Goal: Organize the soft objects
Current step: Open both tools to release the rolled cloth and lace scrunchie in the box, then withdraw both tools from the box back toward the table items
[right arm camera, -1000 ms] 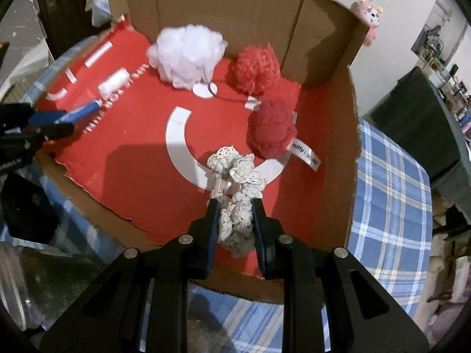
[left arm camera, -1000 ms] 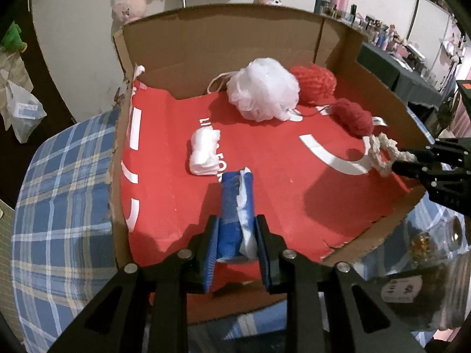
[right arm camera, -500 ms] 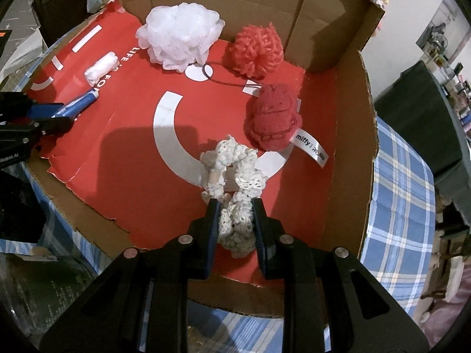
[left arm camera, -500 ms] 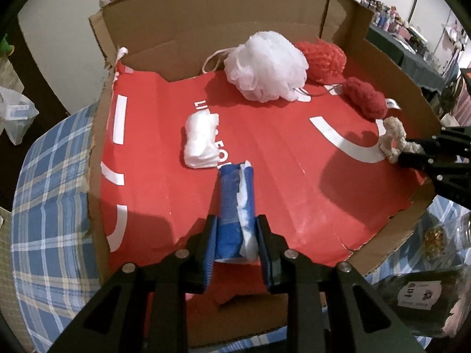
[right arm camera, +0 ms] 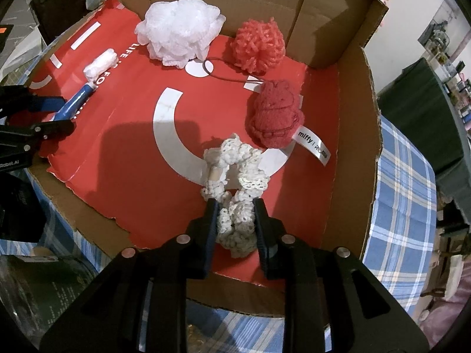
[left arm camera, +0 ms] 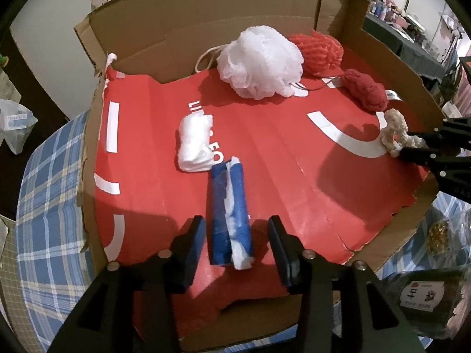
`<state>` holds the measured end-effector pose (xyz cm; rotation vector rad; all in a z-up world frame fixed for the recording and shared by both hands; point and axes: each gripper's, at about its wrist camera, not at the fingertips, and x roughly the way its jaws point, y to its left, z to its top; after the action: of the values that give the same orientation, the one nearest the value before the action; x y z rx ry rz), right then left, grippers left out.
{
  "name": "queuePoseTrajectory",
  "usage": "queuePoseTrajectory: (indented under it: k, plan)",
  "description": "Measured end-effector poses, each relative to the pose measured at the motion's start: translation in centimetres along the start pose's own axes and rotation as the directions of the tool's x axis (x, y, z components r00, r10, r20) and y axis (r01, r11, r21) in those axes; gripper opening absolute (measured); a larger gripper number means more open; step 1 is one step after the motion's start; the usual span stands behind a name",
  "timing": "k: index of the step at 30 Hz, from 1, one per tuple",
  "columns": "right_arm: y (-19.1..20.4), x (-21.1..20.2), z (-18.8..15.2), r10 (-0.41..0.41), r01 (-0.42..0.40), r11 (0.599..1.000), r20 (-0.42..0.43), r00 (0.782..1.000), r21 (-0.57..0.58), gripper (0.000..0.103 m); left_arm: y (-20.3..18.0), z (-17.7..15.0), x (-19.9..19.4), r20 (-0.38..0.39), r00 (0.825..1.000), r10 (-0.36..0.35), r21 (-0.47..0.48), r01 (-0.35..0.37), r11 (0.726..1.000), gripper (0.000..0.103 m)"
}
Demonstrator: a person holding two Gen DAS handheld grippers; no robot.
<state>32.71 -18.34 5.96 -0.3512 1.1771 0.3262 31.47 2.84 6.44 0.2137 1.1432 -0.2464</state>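
Observation:
A blue and white rolled pack [left arm camera: 231, 216] lies on the red floor of the cardboard box [left arm camera: 206, 23], just in front of a white rolled cloth [left arm camera: 195, 144]. My left gripper [left arm camera: 235, 236] straddles the pack with its jaws opening, and gaps show on both sides of it. The right gripper [right arm camera: 235, 220] is shut on a cream crocheted scrunchie [right arm camera: 235, 173] at the box's front right, seen from the left wrist as the scrunchie [left arm camera: 393, 131]. The left gripper [right arm camera: 63, 111] shows at the left edge of the right wrist view.
A white mesh pouf [left arm camera: 260, 61], a coral yarn ball [left arm camera: 321, 50] and a dark red knitted toy [right arm camera: 275, 114] with a white tag sit along the back and right of the box. The box rests on a blue plaid cloth [left arm camera: 47, 194]. A dark packet [left arm camera: 424, 297] lies outside the front right.
The left jaws have spread apart and let go of the blue and white pack, which now rests on the box floor. The right gripper still pinches the scrunchie, lower in the box.

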Motion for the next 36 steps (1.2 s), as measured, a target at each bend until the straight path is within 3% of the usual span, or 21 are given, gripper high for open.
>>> queuePoseTrajectory:
  k: [7,14,16,19,21,26,29,36]
  plan:
    - [0.3,-0.1,-0.2,-0.005,0.005,1.0,-0.006,1.0,-0.011,0.026,0.0,-0.1,-0.4,0.008,1.0,0.002,0.003,-0.002,1.0,0.054]
    - [0.2,-0.5,-0.4,0.005,-0.005,1.0,0.001,1.0,-0.006,0.029,-0.1,-0.3,-1.4,0.044,0.999,0.004,0.008,-0.004,1.0,0.065]
    - [0.2,-0.9,-0.5,0.01,-0.01,1.0,0.01,1.0,-0.004,0.037,-0.1,-0.2,-1.8,0.063,0.998,0.015,0.003,-0.015,1.0,0.073]
    - [0.6,-1.5,-0.6,0.037,-0.036,0.999,0.025,0.999,-0.008,0.053,0.2,-0.2,-2.8,0.087,0.996,0.012,-0.023,-0.01,1.0,0.073]
    - [1.1,-2.3,-0.8,-0.005,0.006,1.0,0.049,0.999,-0.025,0.064,0.6,-0.3,-3.5,0.099,0.995,0.002,-0.041,0.002,0.999,0.073]
    - [1.4,-5.1,-1.3,-0.019,0.02,1.0,0.105,0.994,-0.004,0.065,0.9,-1.3,-6.1,0.153,0.988,-0.004,-0.072,0.015,0.997,0.08]
    - [1.5,-7.5,-1.9,-0.027,0.023,0.999,0.15,0.988,0.027,0.065,0.9,-2.1,-8.3,0.214,0.977,-0.015,-0.099,0.037,0.994,0.094]
    - [2.0,-13.2,-3.6,-0.024,0.004,0.997,0.261,0.965,0.075,0.067,-0.4,-5.0,-14.8,0.375,0.927,-0.006,-0.126,0.057,0.99,0.1]
